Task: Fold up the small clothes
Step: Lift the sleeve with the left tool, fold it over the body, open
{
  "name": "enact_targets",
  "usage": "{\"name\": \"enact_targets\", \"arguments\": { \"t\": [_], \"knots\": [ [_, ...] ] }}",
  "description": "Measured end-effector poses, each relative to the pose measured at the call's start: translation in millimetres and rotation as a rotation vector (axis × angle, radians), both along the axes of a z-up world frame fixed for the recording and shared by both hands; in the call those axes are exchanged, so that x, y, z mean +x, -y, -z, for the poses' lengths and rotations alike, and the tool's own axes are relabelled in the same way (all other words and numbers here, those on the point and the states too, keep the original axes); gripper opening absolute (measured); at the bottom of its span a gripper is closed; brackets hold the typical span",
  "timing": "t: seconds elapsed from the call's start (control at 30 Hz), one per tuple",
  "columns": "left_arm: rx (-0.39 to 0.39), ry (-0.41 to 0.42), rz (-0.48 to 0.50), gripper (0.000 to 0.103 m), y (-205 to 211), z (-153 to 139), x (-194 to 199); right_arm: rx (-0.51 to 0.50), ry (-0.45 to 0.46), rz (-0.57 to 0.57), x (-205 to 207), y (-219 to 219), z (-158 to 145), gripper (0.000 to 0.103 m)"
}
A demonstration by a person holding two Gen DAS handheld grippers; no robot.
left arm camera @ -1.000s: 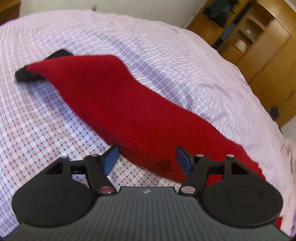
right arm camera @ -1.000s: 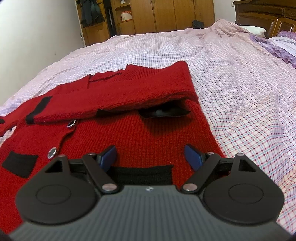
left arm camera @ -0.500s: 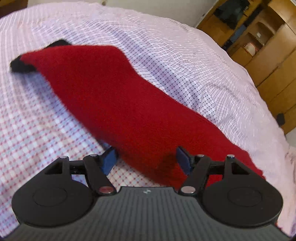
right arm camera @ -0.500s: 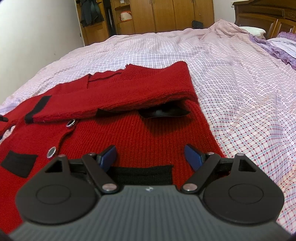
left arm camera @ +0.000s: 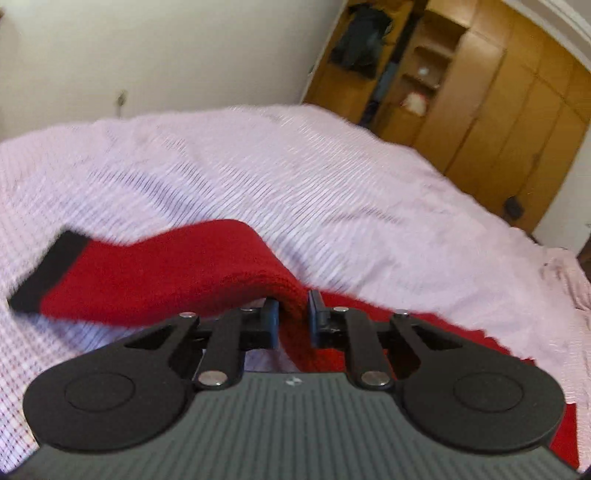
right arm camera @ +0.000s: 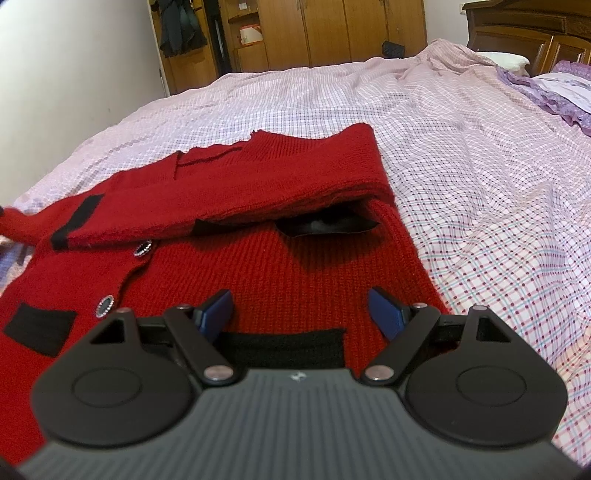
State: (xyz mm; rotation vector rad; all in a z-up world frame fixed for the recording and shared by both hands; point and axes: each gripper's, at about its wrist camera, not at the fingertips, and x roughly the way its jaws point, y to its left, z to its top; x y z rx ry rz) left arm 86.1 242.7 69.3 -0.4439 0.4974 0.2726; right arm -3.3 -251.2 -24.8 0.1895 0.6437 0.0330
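Note:
A red knitted cardigan [right arm camera: 280, 266] with black trim and shiny buttons lies on the checked bedsheet [right arm camera: 461, 155]. One sleeve is folded across its chest. In the left wrist view the other red sleeve [left arm camera: 177, 273], ending in a black cuff [left arm camera: 51, 269], hangs lifted off the sheet. My left gripper [left arm camera: 291, 314] is shut on a bunched fold of that sleeve. My right gripper [right arm camera: 301, 306] stands open just above the cardigan's lower body, near the black hem [right arm camera: 284, 347], with nothing pinched between its blue pads.
The bed's pink checked sheet [left arm camera: 332, 177] spreads wide on all sides. Wooden wardrobes [left arm camera: 491, 96] and a hanging dark garment [right arm camera: 181, 26] stand beyond the bed. A dark headboard [right arm camera: 517, 33] and purple bedding [right arm camera: 554, 88] lie at the right.
My left gripper has shut on the sleeve and lifted it off the sheet, rolling as it rose. The cuff now hangs in the air. The right gripper has not moved.

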Motion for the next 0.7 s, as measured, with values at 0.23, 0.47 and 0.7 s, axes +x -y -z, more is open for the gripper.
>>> {"name": "enact_targets", "arguments": {
  "t": [0.23, 0.47, 0.7],
  "knots": [
    [0.029, 0.094, 0.130, 0.015, 33.5, -35.1, -7.3, 0.009, 0.003, 0.001, -1.4, 1.2, -0.7, 0.083],
    [0.070, 0.158, 0.272, 0.015, 80.9, -67.5, -7.7, 0.024, 0.008, 0.002, -1.9, 2.9, -0.6, 0.083],
    [0.092, 0.165, 0.399, 0.015, 139.7, -77.0, -0.8, 0.039, 0.013, 0.002, -2.3, 5.1, -0.7, 0.083]
  ]
}}
